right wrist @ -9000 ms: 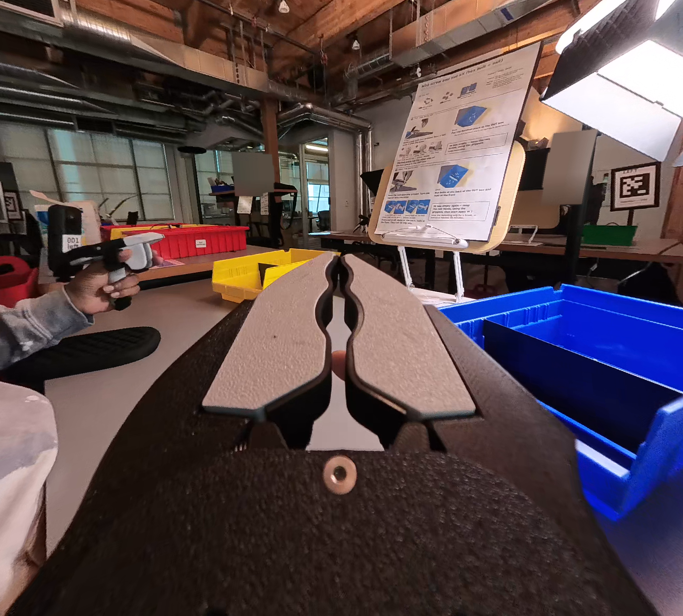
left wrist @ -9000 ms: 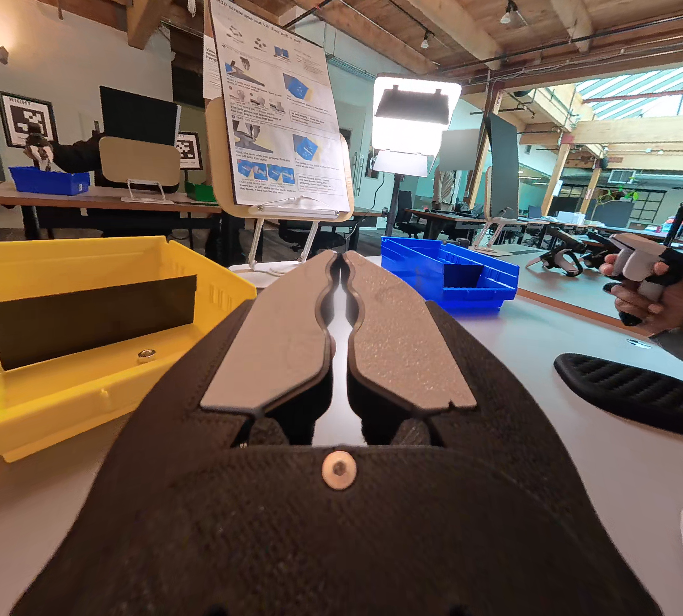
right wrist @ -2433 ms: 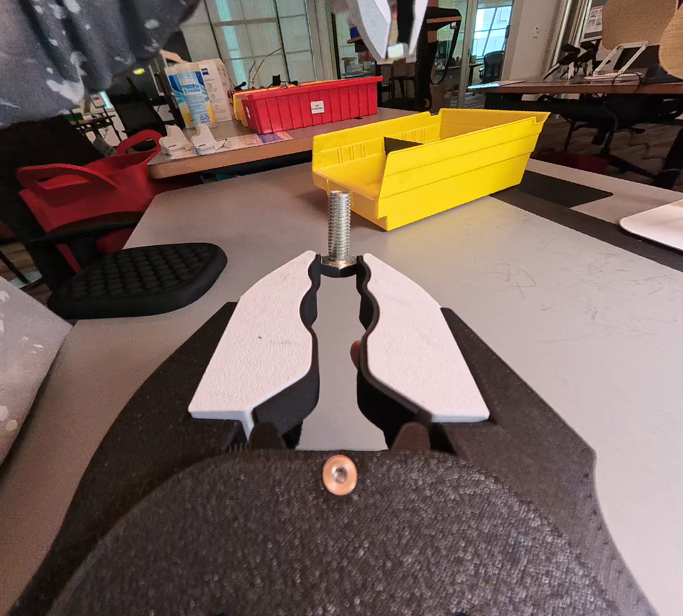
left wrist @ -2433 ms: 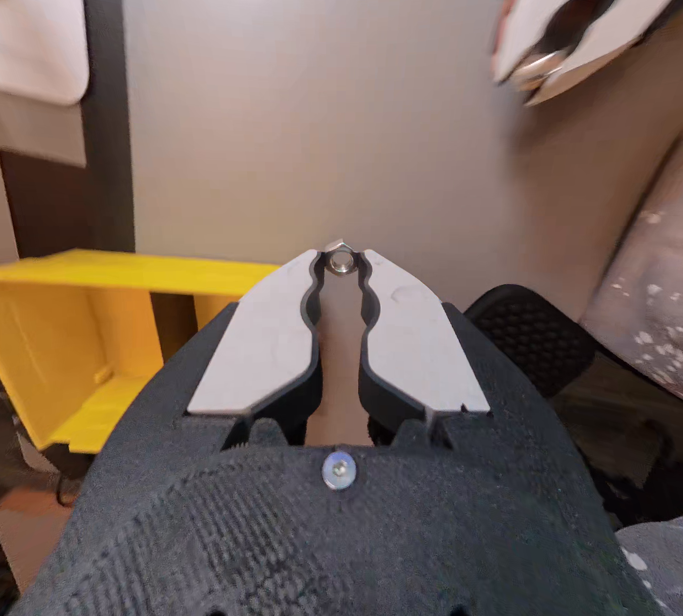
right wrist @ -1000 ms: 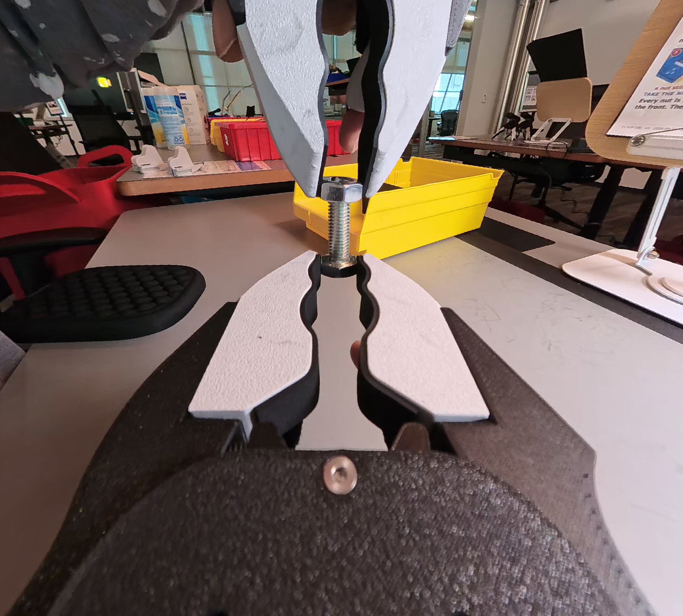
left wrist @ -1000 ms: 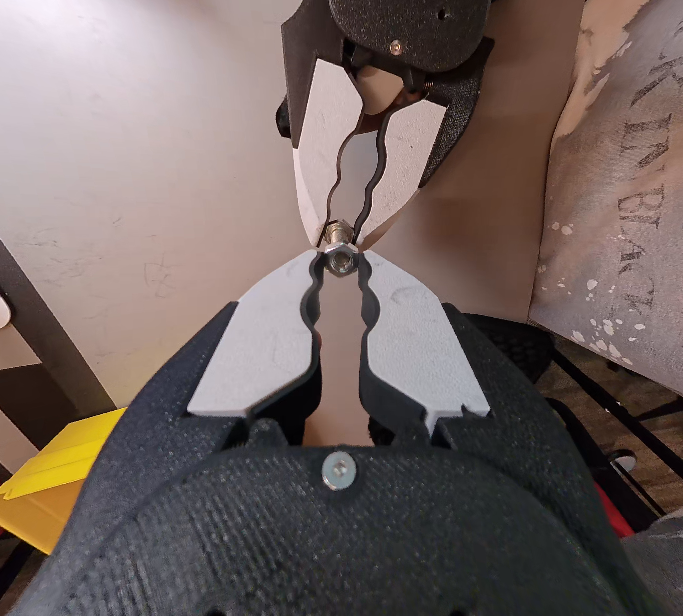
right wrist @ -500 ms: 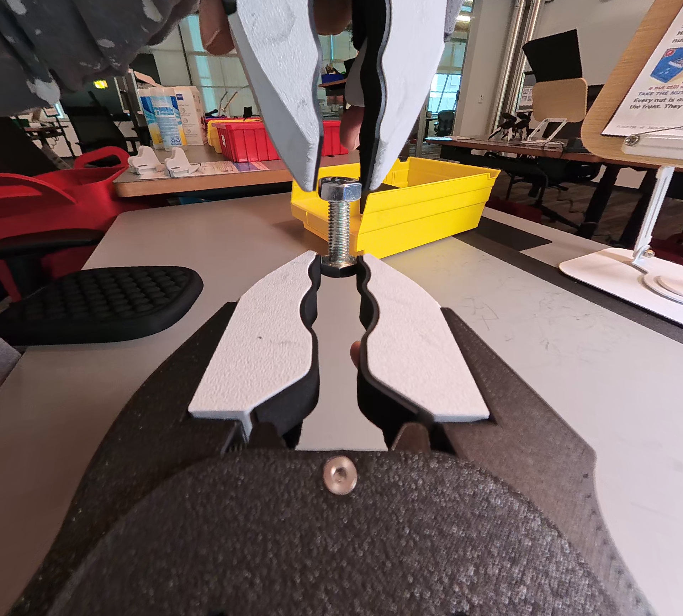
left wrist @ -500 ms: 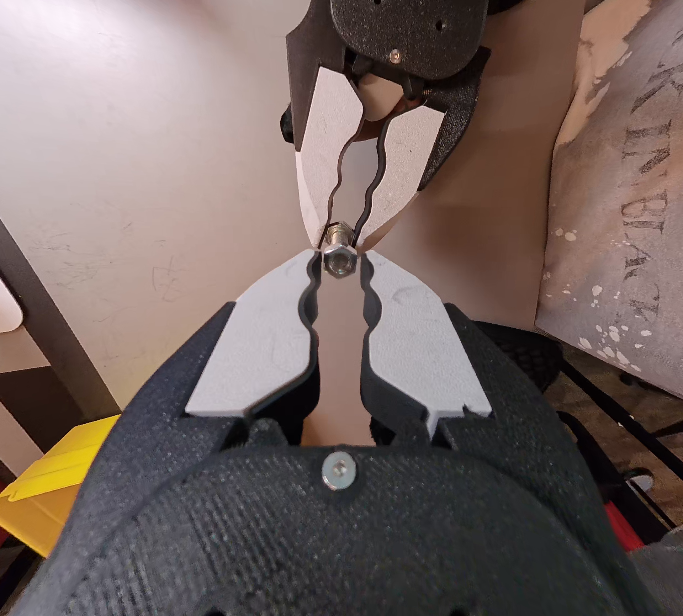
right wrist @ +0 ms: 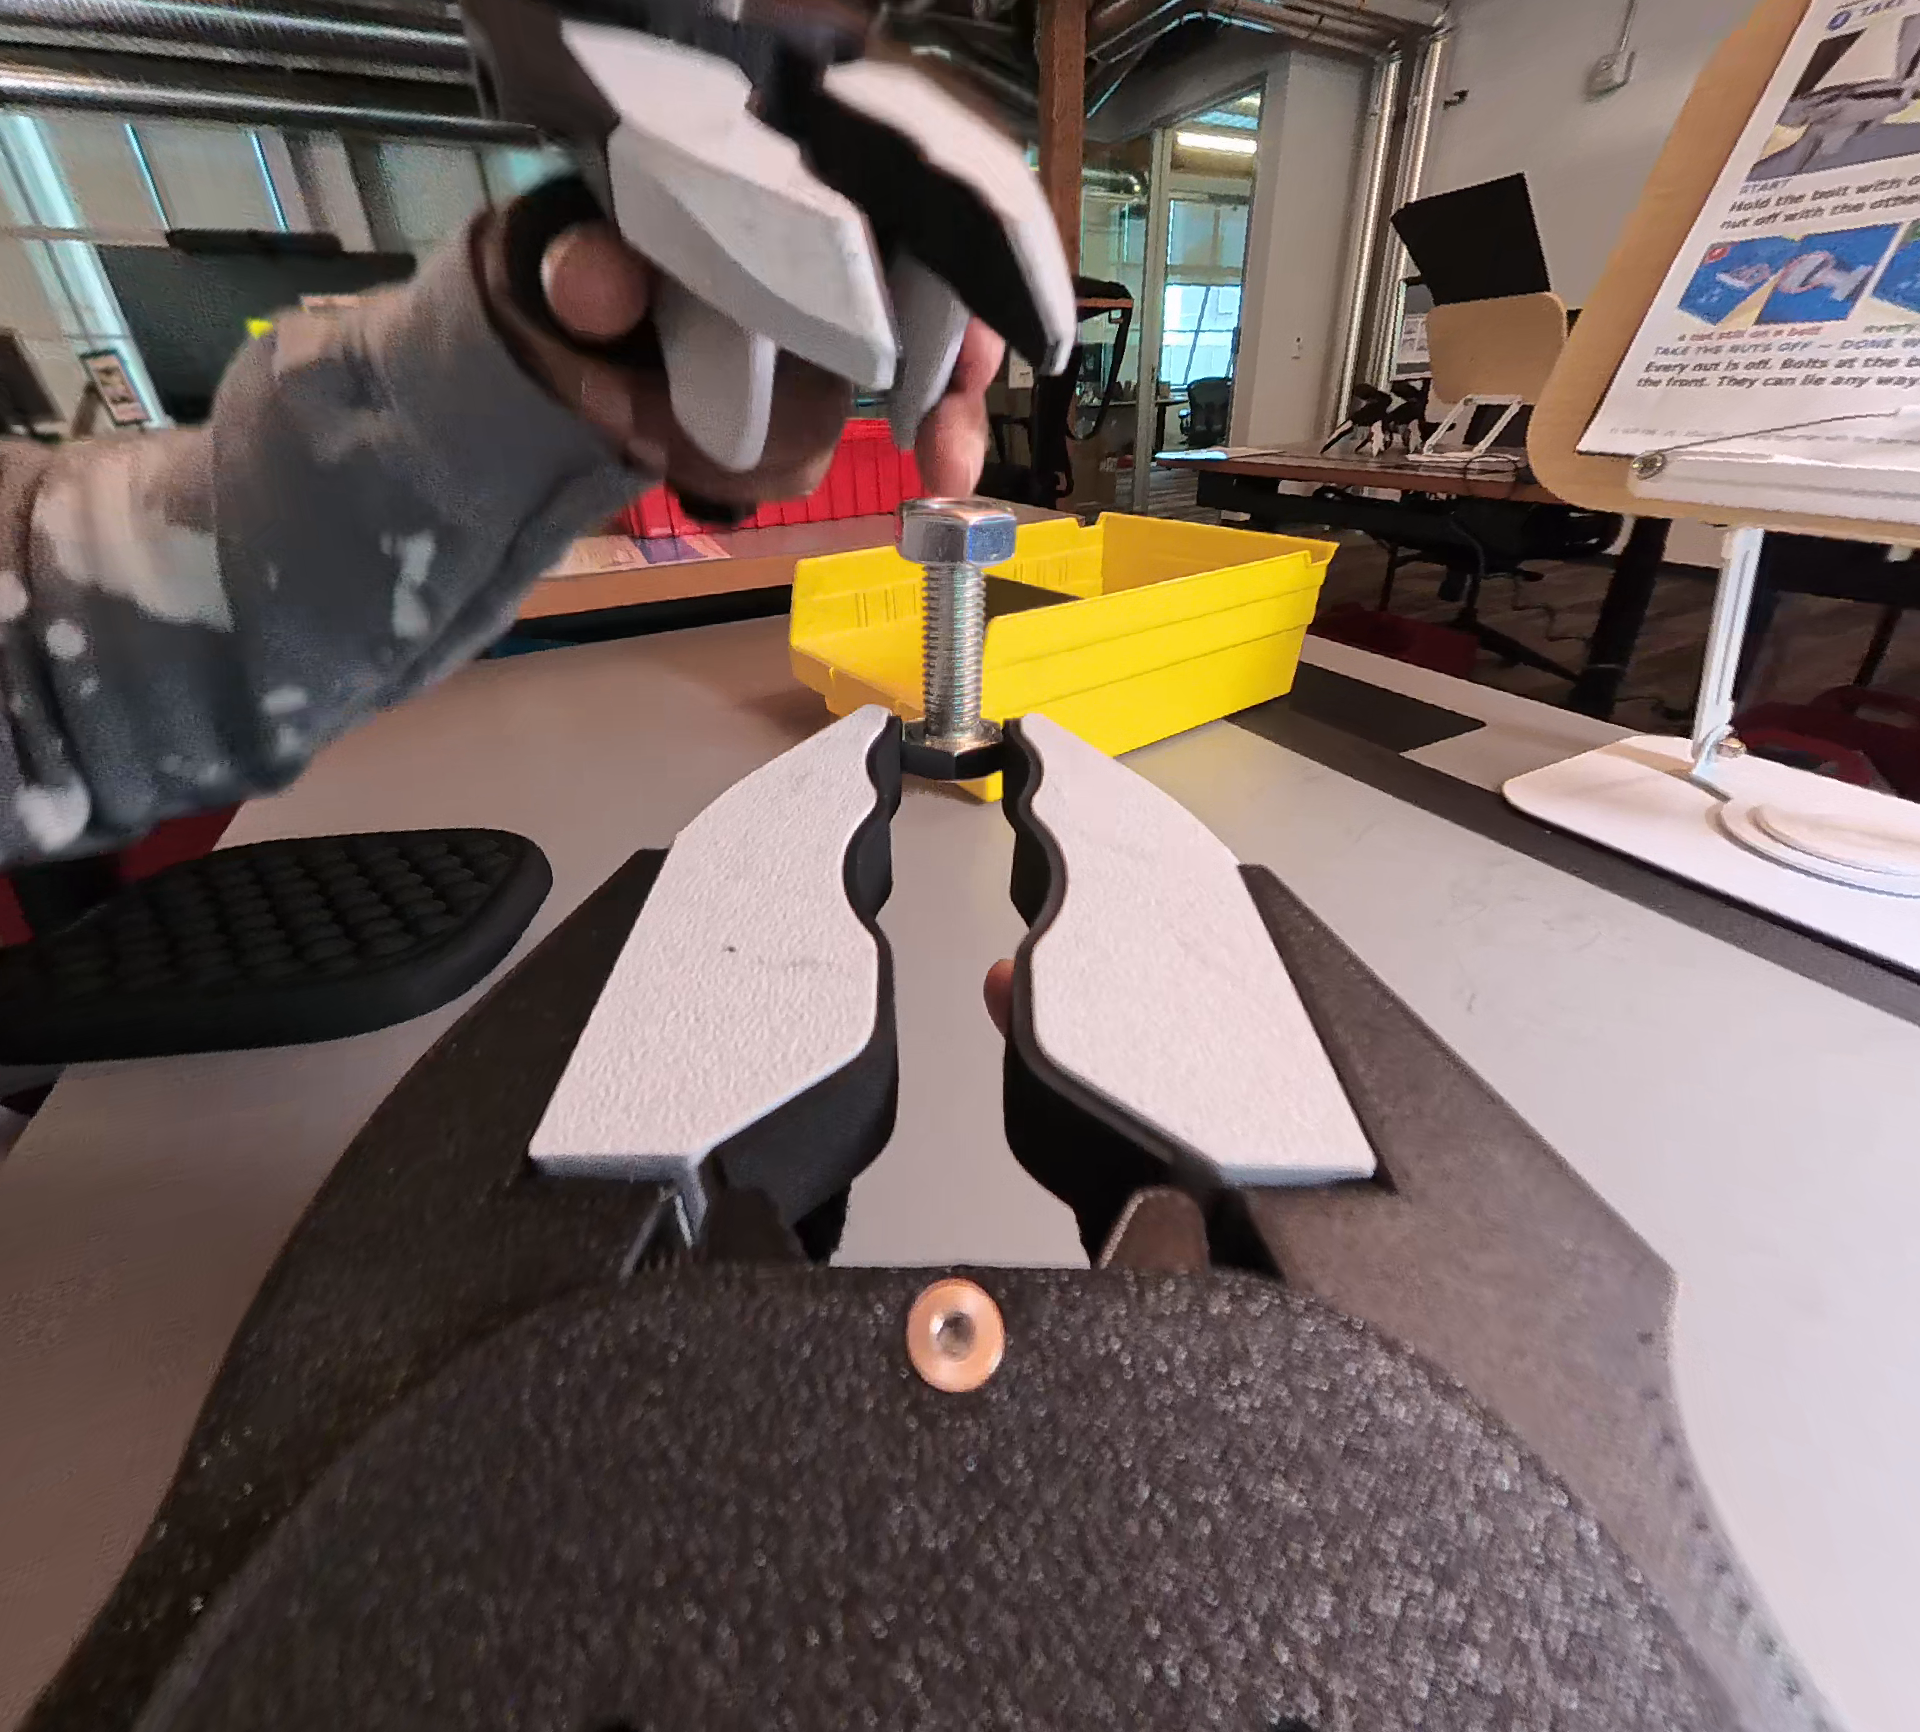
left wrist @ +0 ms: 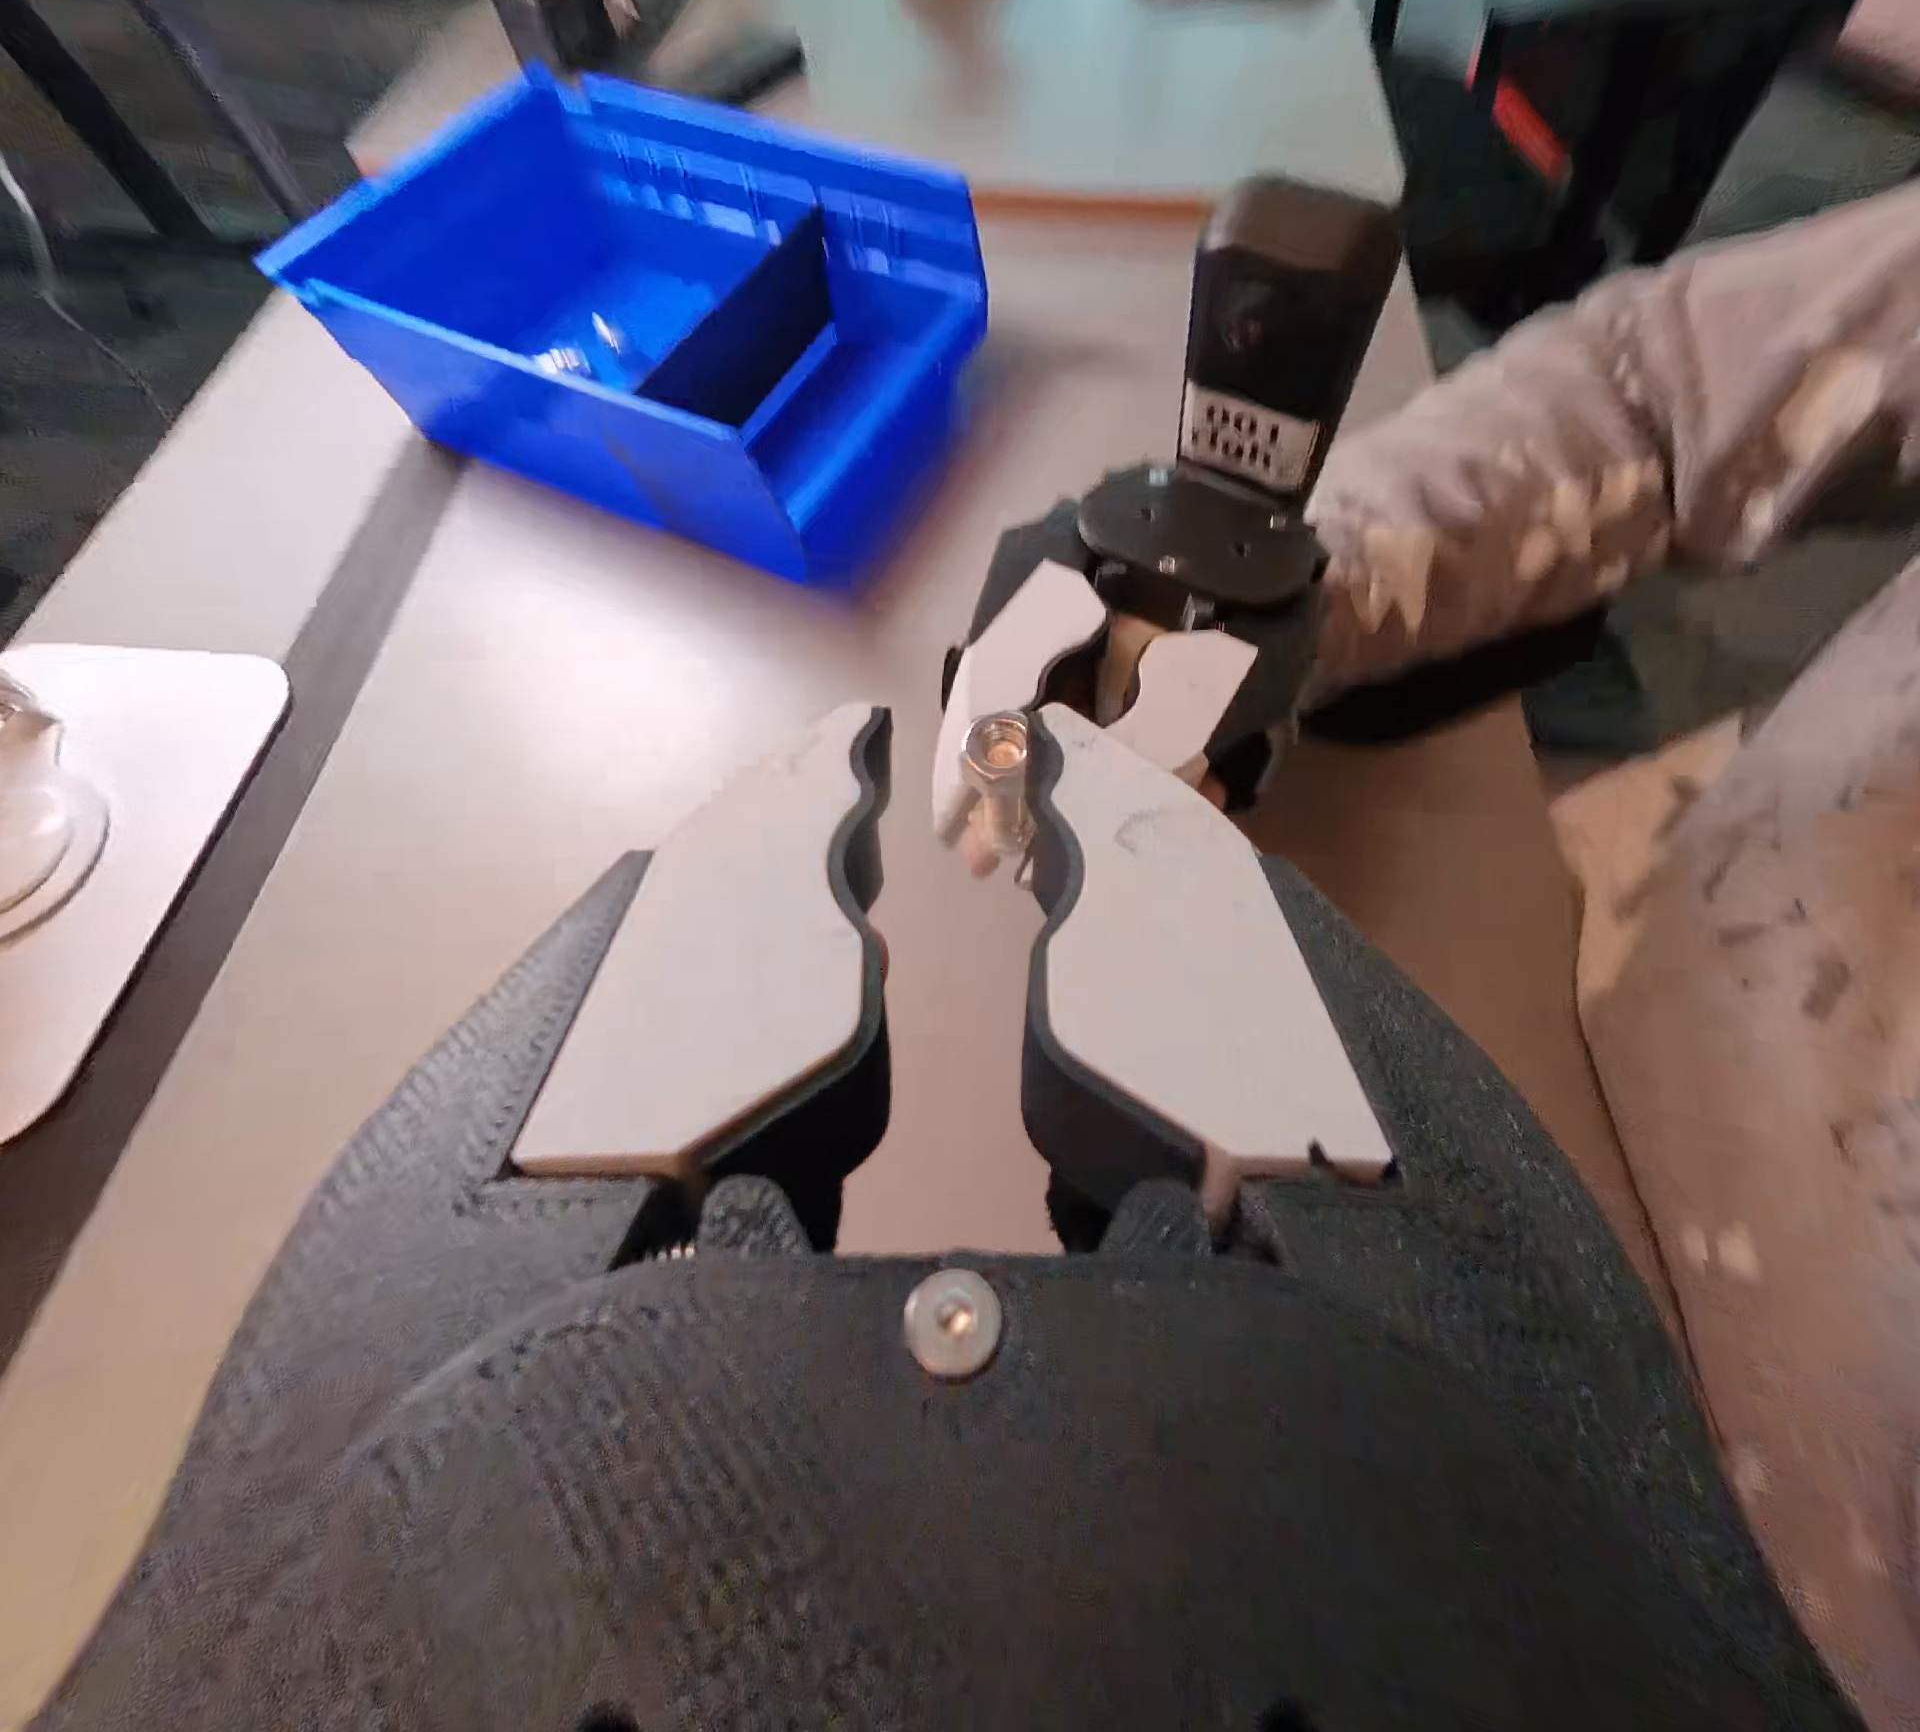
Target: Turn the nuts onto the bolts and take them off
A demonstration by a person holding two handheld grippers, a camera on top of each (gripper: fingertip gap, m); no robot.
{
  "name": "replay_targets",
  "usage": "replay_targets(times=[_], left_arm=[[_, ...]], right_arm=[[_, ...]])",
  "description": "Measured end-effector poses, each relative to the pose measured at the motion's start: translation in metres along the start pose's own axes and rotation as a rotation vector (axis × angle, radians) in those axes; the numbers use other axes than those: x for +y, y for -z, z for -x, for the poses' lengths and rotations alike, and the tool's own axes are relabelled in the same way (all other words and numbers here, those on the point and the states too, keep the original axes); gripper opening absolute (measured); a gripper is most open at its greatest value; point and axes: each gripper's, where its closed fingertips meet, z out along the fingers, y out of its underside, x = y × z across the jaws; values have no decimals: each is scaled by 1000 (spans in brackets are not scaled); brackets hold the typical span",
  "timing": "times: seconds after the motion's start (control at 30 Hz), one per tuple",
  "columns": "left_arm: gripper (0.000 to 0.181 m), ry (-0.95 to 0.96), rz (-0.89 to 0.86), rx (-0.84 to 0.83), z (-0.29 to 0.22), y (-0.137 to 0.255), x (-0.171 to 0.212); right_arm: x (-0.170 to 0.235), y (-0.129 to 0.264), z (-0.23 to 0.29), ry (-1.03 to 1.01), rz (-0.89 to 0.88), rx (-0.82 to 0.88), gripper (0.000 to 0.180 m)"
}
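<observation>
- Right gripper (right wrist: 951,747): held level and low over the table, fingertips pinching the head of the bolt (right wrist: 954,643), whose shank stands upright.
- Left gripper (left wrist: 961,737): raised above and beside the bolt, tilted down, jaws spread with nothing between them; in the right wrist view it hangs up and left of the bolt, gripped by a hand (right wrist: 665,373) in a paint-flecked grey sleeve (right wrist: 312,519).
- Surface: grey table (right wrist: 1507,1007) with a dark strip; yellow bin (right wrist: 1143,633) behind the bolt, blue bin (left wrist: 582,352) with a divider farther off, a white stand base (right wrist: 1662,809) on the right.
- Room: workshop with timber ceiling, exposed ducts, more desks behind.
- Nut (right wrist: 956,531): silver, hexagonal, seated at the top end of the threaded shank, clear of both grippers.
</observation>
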Motion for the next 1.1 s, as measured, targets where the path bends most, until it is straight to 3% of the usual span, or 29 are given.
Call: replay_targets(times=[0.1, 0.3, 0.8, 1.1], left_arm=[[27, 61, -182, -19, -4, -4, 6], [26, 114, -341, -51, -3, -12, 16], [21, 147, -371, -44, -2, -24, 29], [20, 162, -475, -65, 0, -26, 26]], right_arm=[[-4, 2, -3, -3, -7, 12, 18], [2, 0, -6, 7, 11, 33, 18], [14, -2, -8, 15, 47, 46, 18], [12, -1, -9, 9, 40, 53, 18]])
